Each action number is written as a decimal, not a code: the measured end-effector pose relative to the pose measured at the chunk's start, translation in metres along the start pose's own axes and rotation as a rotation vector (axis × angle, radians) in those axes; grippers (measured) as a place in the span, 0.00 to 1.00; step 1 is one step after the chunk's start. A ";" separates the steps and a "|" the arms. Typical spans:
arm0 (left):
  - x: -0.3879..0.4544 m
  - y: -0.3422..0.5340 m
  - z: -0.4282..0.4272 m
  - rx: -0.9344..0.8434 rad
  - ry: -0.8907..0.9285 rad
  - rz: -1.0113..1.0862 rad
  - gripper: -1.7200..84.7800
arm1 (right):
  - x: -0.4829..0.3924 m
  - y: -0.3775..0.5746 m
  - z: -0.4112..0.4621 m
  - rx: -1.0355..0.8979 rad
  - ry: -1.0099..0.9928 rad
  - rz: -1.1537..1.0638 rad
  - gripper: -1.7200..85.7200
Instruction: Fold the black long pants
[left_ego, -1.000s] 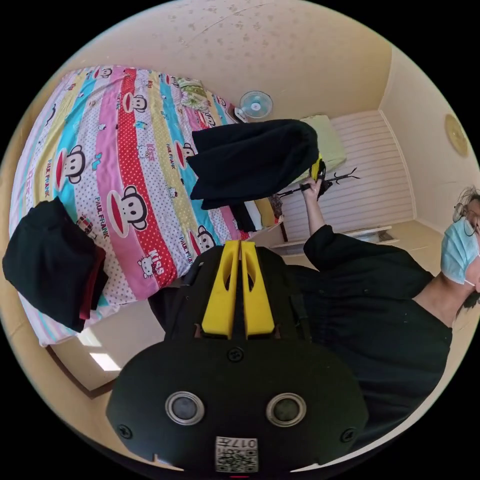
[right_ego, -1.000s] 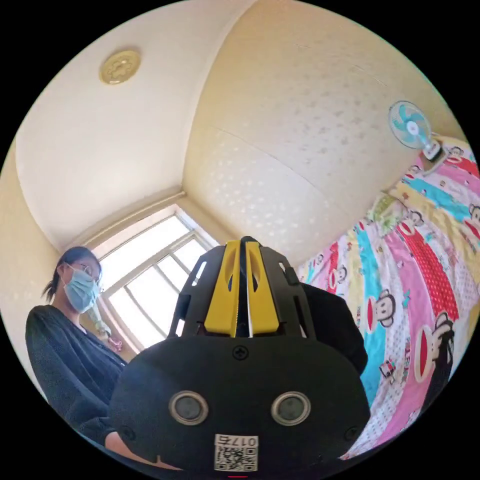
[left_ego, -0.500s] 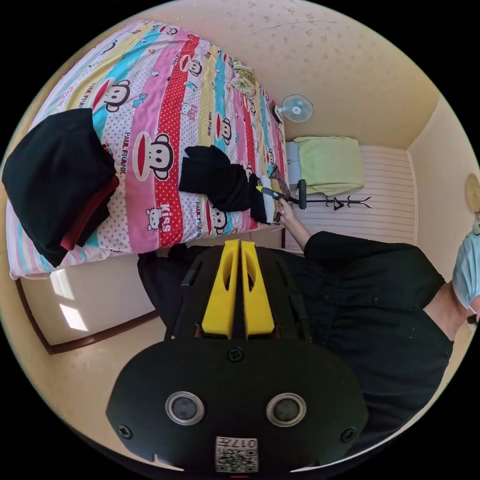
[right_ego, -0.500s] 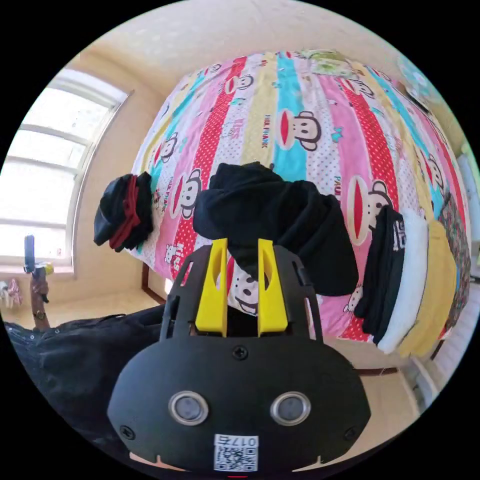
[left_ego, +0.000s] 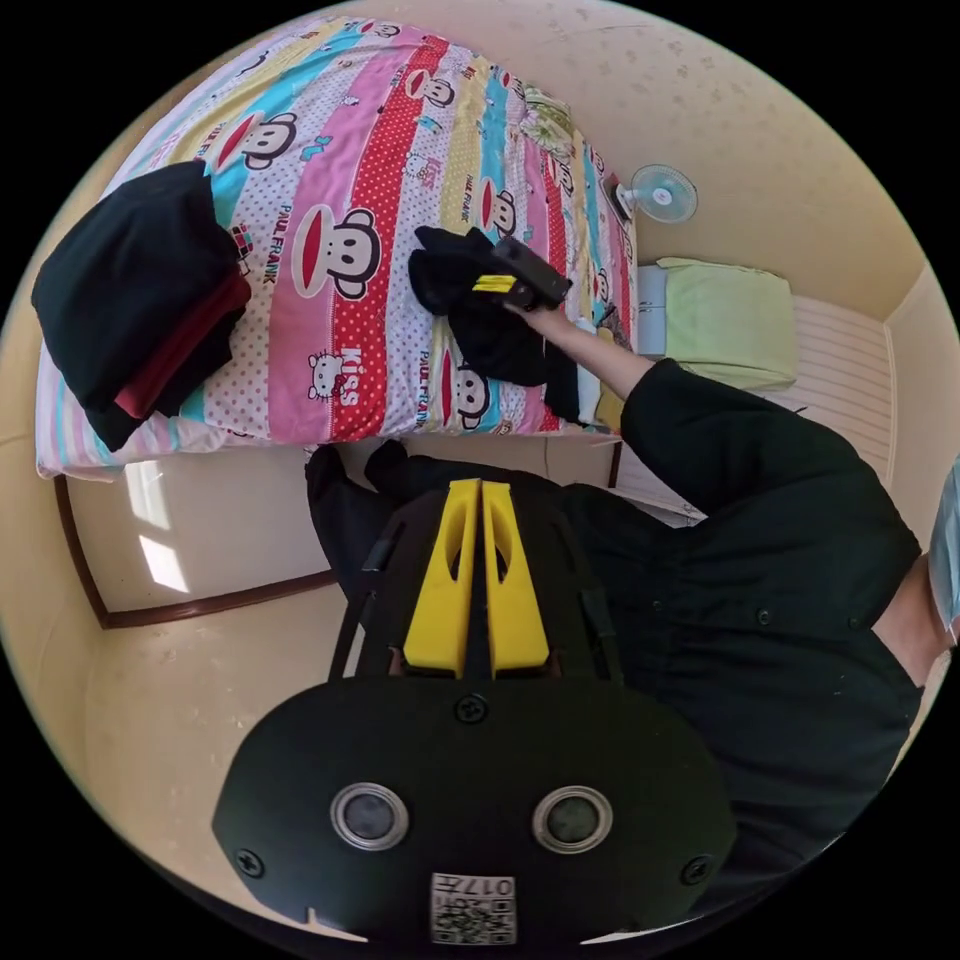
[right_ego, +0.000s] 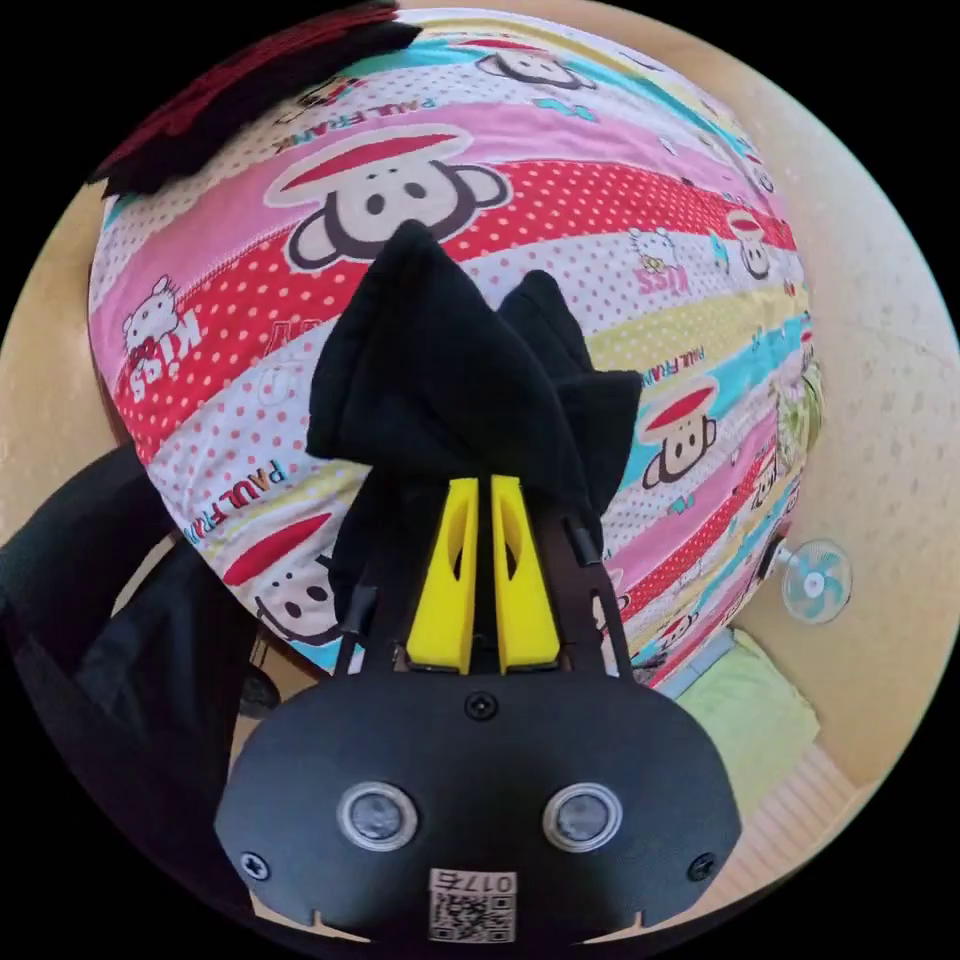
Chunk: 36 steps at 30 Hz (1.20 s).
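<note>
The black long pants (right_ego: 470, 400) lie bunched near the bed's (left_ego: 330, 180) front edge, not yet folded. The right gripper (right_ego: 480, 490) has its jaws nearly closed at the cloth; a real grip I cannot tell. The left gripper (left_ego: 478, 492) is closed and empty, away from the bed. All folding remains.

Home bedroom. Bed (left_ego: 330, 330) under bright striped cartoon-monkey sheet (right_ego: 560, 200); folded clothes (left_ego: 140, 290) stacked at its edge. Small fan (left_ego: 662, 192) by patterned cream wall (left_ego: 790, 160). Green cloth (left_ego: 730, 320) draped over white unit.
</note>
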<state>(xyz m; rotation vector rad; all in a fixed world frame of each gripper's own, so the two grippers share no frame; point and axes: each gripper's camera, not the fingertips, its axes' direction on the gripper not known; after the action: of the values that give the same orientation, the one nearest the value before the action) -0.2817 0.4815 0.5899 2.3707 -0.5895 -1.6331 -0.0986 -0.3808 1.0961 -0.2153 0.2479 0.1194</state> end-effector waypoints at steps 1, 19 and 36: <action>0.002 0.004 -0.002 0.021 0.016 -0.009 0.01 | 0.036 0.015 -0.001 0.000 0.121 0.127 0.07; 0.062 0.023 0.072 0.053 0.132 -0.094 0.01 | -0.134 -0.013 -0.028 0.063 -0.280 0.031 0.26; 0.086 0.071 0.087 0.189 0.307 -0.070 0.02 | -0.038 0.172 -0.021 0.094 -0.697 0.453 0.09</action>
<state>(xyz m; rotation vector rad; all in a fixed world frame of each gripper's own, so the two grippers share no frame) -0.3512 0.3861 0.5122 2.7347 -0.6288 -1.2470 -0.1647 -0.2224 1.0524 -0.0118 -0.3976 0.6170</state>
